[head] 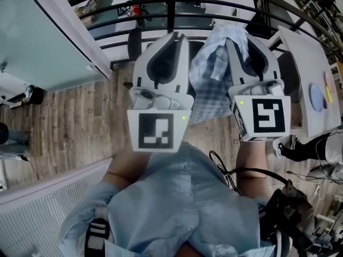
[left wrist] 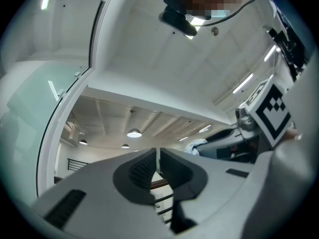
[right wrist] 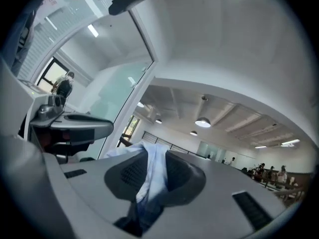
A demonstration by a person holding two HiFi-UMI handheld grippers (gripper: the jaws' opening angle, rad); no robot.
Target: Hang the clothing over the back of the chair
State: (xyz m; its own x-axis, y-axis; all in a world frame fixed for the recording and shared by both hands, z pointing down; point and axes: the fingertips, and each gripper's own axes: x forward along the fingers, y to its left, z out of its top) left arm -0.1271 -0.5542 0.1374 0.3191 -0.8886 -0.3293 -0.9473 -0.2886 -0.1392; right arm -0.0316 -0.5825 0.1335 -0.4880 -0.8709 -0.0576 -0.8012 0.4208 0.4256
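Wood-plank floor (head: pixel 69 122) spreads out below, a pale green glass panel (head: pixel 37 36) rising at the left and a black railing (head: pixel 170 9) curving across the top. At the right edge, a white tabletop (head: pixel 305 63) carries a blue disc (head: pixel 317 98) with smaller coloured ones just beside it. Overhead, round ceiling lamps (right wrist: pixel 203 122) glow, and distant people (right wrist: pixel 271 173) cluster far right.

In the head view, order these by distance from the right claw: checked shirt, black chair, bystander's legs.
1. checked shirt: clamped in the right claw.
2. black chair: to the left, past the left claw.
3. bystander's legs: far left edge.
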